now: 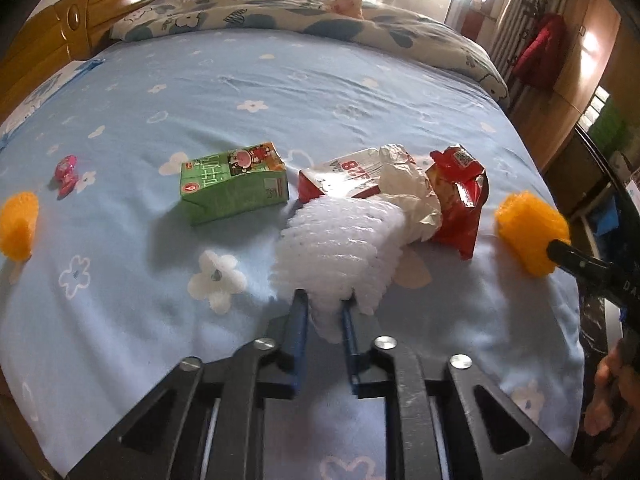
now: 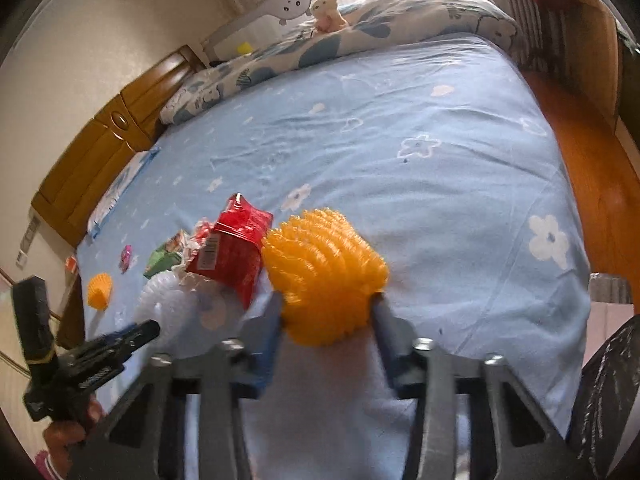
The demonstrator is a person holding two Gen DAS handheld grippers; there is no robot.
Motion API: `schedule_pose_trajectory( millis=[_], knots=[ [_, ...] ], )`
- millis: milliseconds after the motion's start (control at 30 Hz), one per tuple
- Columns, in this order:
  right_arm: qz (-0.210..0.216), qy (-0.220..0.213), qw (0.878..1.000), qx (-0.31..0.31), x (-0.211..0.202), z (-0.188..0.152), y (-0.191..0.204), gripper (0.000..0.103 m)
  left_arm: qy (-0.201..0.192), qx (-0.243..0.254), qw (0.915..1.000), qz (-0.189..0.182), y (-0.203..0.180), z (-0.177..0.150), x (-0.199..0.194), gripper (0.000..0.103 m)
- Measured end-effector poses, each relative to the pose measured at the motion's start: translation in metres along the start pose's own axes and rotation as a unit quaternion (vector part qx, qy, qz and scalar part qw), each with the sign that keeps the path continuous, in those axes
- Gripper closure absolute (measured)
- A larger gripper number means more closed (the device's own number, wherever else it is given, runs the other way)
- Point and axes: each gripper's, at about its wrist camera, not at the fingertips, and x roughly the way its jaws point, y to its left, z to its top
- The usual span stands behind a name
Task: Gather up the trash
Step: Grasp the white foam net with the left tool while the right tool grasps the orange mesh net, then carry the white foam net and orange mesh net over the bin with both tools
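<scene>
Trash lies scattered on the light blue flowered bedsheet, and the left wrist view shows it first: the left gripper has its blue fingers pinched onto the near edge of a white foam fruit net, which rests on the sheet just ahead of them. Touching the far end of that net are a crumpled white paper and a red and white carton, with a red snack wrapper just to their right. A green drink carton lies on its side just left of the pile, a small pink wrapper farther left, and an orange foam net at the left edge of the view. At the right edge a second orange foam net sits at the tip of the right gripper, which reaches in from that side. A folded quilt with a plush toy on it lies at the far side of the bed. In the right wrist view, the right gripper clamps that second orange foam net between its fingers, low over the sheet. The red snack wrapper touches the net's left side, the white foam fruit net lies beyond it with the left gripper at its edge, and the other orange net sits far left.
</scene>
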Motion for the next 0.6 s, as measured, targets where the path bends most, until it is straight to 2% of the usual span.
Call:
schedule_pose_trajectory(
  millis=[33, 300, 600],
  knots=[
    [0.003, -0.002, 1.000, 0.000, -0.005, -0.002, 0.002, 0.090, -0.004, 0.002, 1.0000, -0.001, 0.000, -0.001, -0.003, 0.093],
    [0.012, -0.023, 1.000, -0.006, -0.045, -0.024, 0.009, 0.090, -0.029, 0.022, 0.9991, -0.023, -0.015, -0.017, -0.040, 0.094],
    [0.008, -0.050, 0.999, 0.001, -0.103, -0.046, -0.001, 0.090, -0.035, 0.078, 0.9940, -0.069, -0.064, -0.032, -0.064, 0.094]
  ],
)
